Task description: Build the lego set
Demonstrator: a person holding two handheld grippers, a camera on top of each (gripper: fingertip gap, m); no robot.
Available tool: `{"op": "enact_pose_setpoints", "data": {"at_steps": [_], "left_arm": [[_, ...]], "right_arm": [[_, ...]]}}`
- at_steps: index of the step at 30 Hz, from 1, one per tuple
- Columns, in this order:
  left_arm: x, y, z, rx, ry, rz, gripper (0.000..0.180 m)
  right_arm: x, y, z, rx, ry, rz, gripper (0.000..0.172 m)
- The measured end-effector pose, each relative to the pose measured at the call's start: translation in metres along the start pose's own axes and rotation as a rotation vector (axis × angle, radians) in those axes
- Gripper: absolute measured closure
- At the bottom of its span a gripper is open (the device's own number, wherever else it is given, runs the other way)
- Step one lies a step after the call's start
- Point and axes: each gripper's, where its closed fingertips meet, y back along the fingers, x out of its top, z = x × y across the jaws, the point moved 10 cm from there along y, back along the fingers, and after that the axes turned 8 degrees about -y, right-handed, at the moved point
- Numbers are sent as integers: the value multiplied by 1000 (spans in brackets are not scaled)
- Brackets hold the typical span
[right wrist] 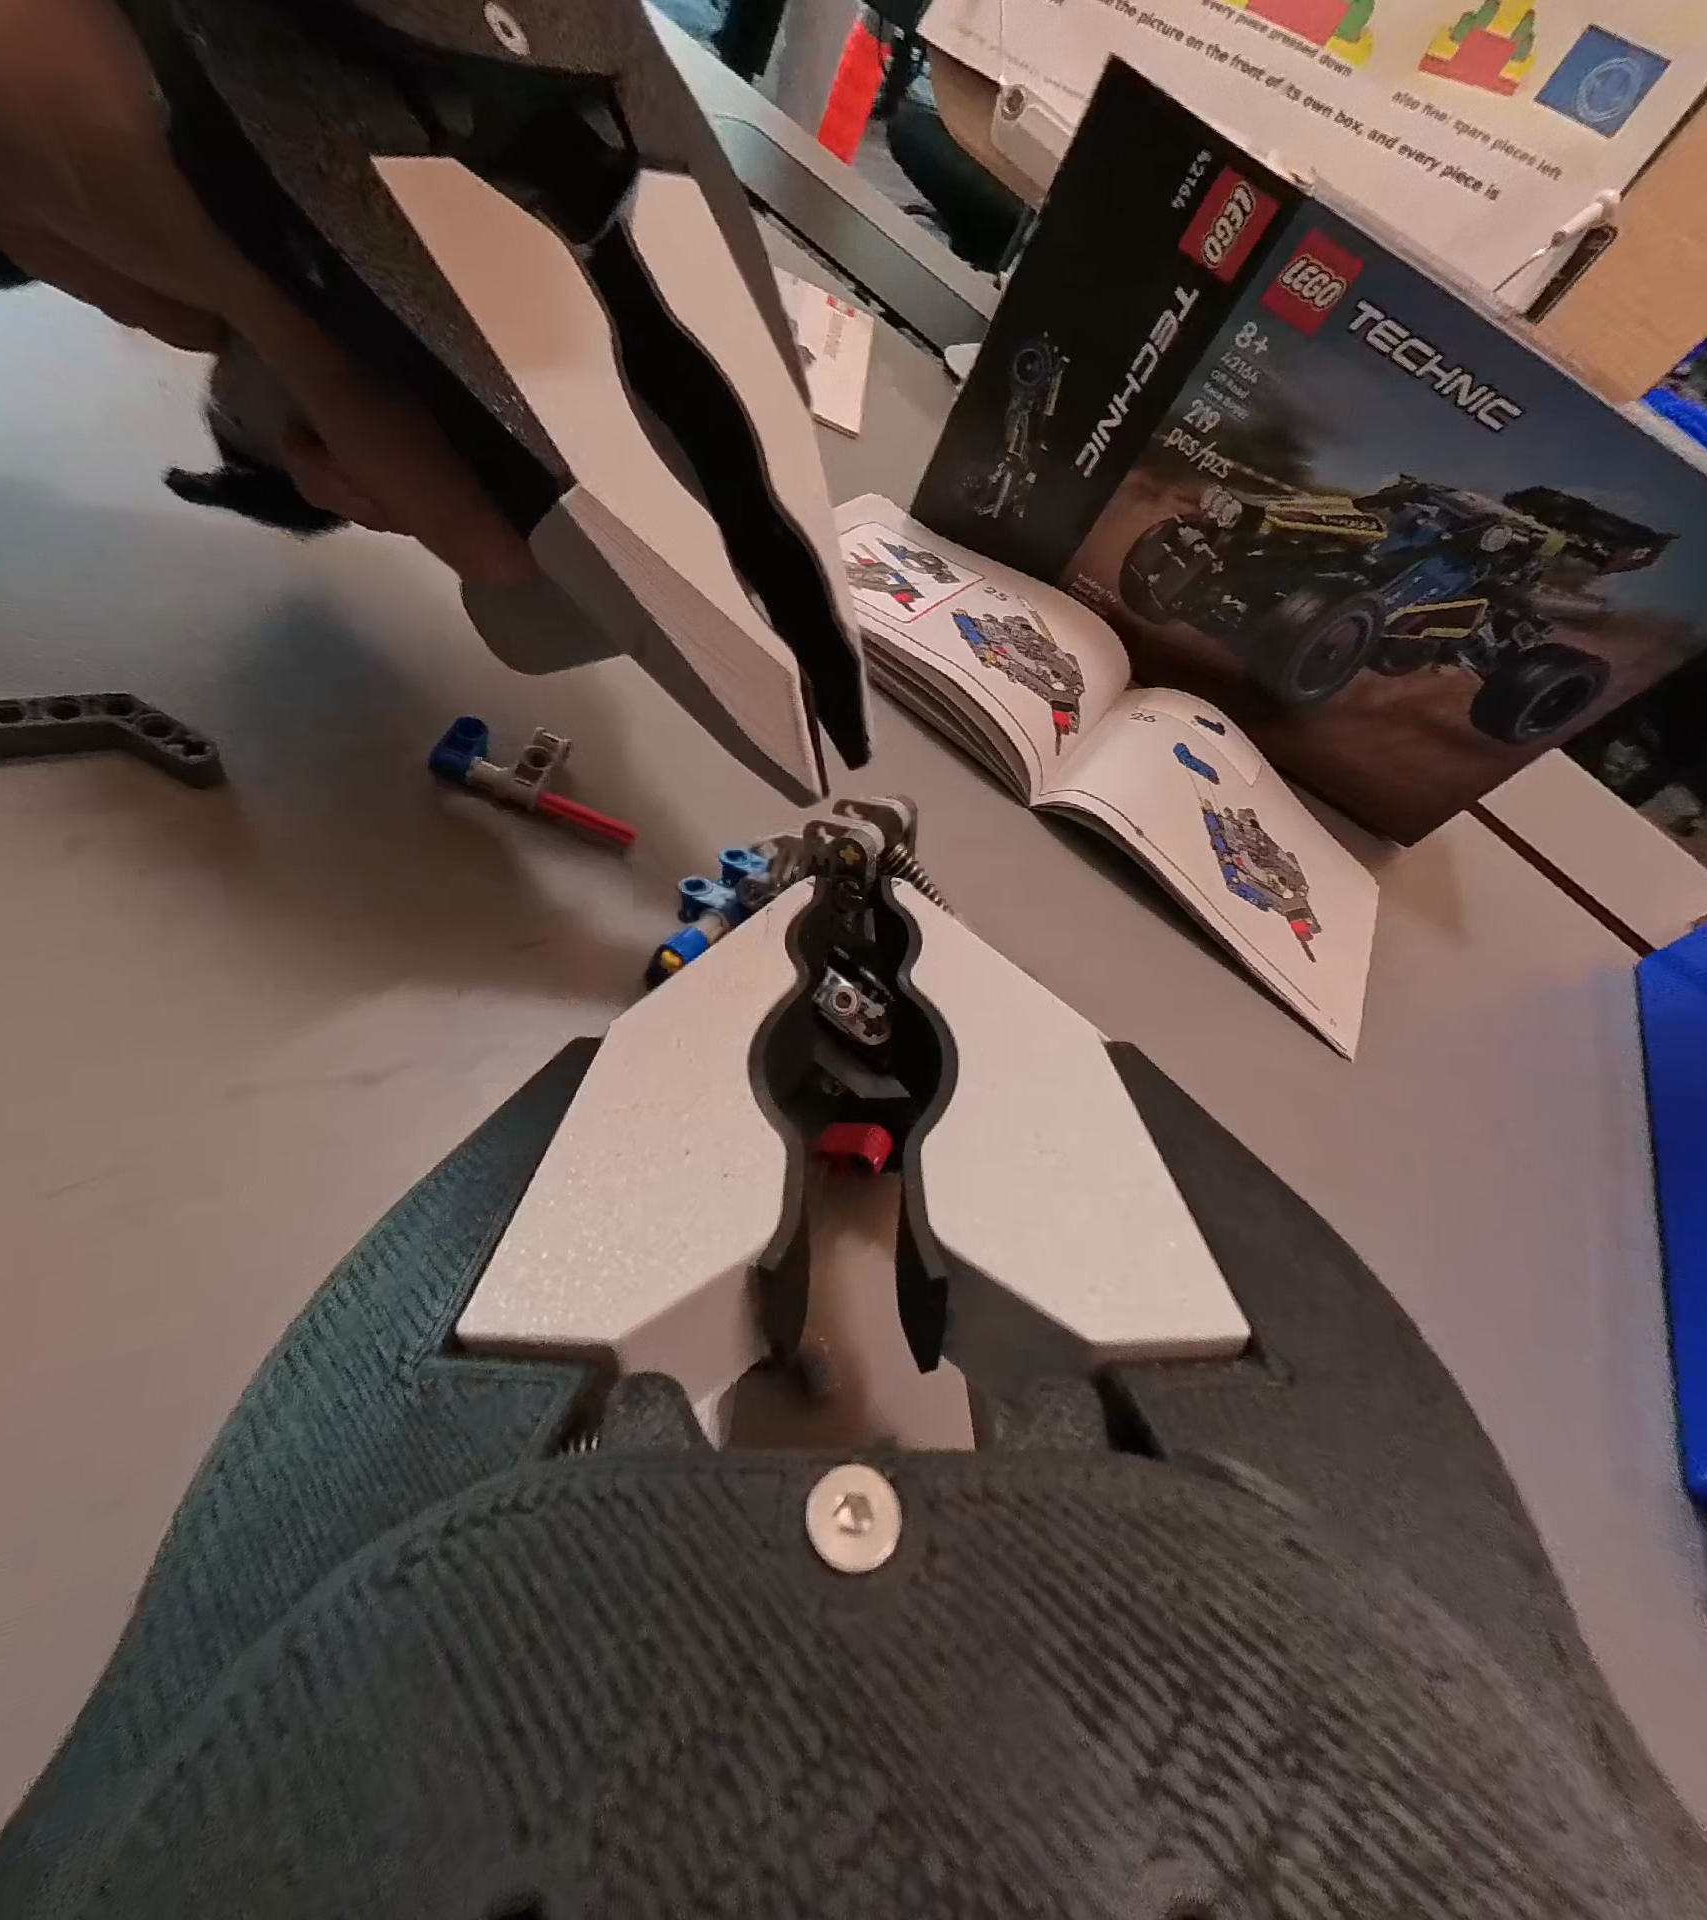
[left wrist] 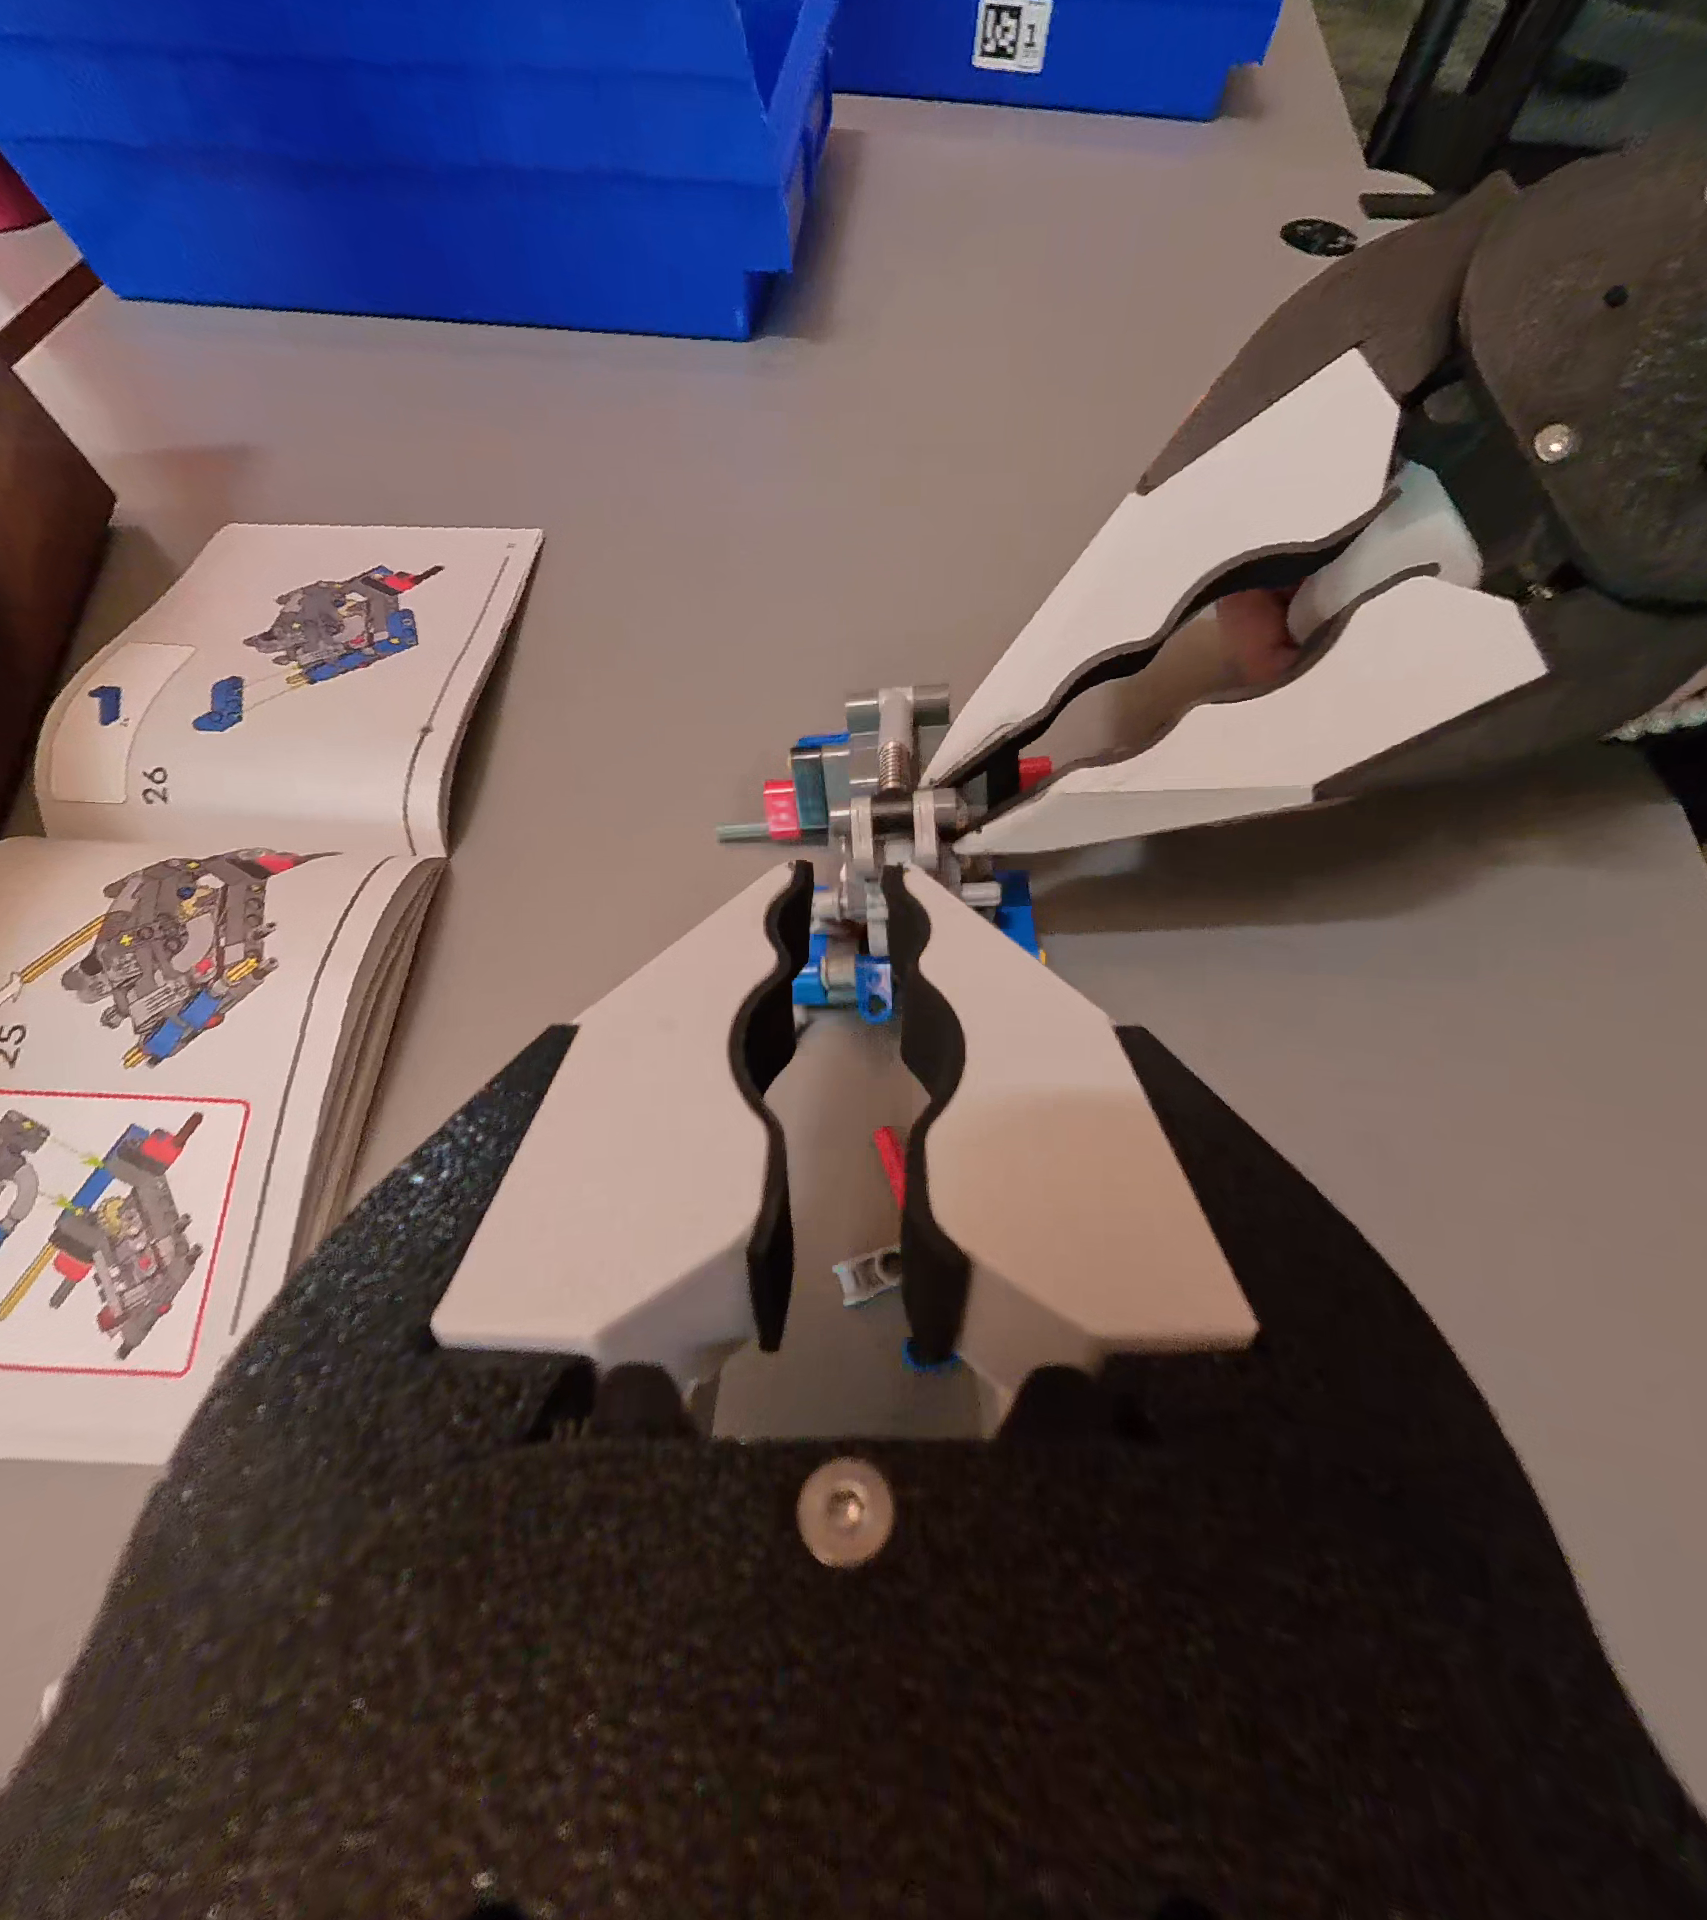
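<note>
**A:** What do the two grippers hold?

**B:** The right gripper (right wrist: 849, 883) has its fingers (right wrist: 693, 1091) closed on a small brick assembly (left wrist: 890, 769) of grey, blue and red parts with a metal spring. A dark grey part is pinched at the tips. In the left wrist view this gripper reaches in from 2 o'clock.

**A:** And the left gripper?

**B:** The left gripper (left wrist: 844, 883) has its fingers (left wrist: 662, 1122) narrowly parted. The right wrist view shows its tips hovering just above the top of the assembly, gripping nothing.

**A:** Where is the assembly?

**B:** Mid-frame in both views, low over the grey surface (left wrist: 620, 468).

**A:** What is nearby?

**B:** An open instruction booklet (left wrist: 236, 935) lies at 9 o'clock in the left wrist view. In the right wrist view, a small loose piece with a red axle (right wrist: 527, 779) lies at 10 o'clock. A dark grey angled beam (right wrist: 49, 732) is at the far left.

**A:** Any containers?

**B:** Blue bins (left wrist: 413, 208) stand at 11 and 12 o'clock in the left wrist view, but their insides are hidden. In the right wrist view, the set's printed cardboard box (right wrist: 1348, 520) stands upright behind the booklet at 1 o'clock. Its contents cannot be seen.
</note>
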Motion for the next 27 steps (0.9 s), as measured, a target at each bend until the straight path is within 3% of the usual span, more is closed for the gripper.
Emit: {"op": "enact_pose_setpoints", "data": {"at_steps": [5, 11, 27], "left_arm": [[2, 0, 8, -21, -53, -16, 173], [6, -4, 17, 34, -97, -17, 173], [6, -11, 21, 60, -151, 3, 178]], "right_arm": [[0, 10, 4, 110, 8, -47, 166], [-4, 12, 9, 136, -70, -22, 166], [-6, 10, 9, 154, -46, -18, 167]]}}
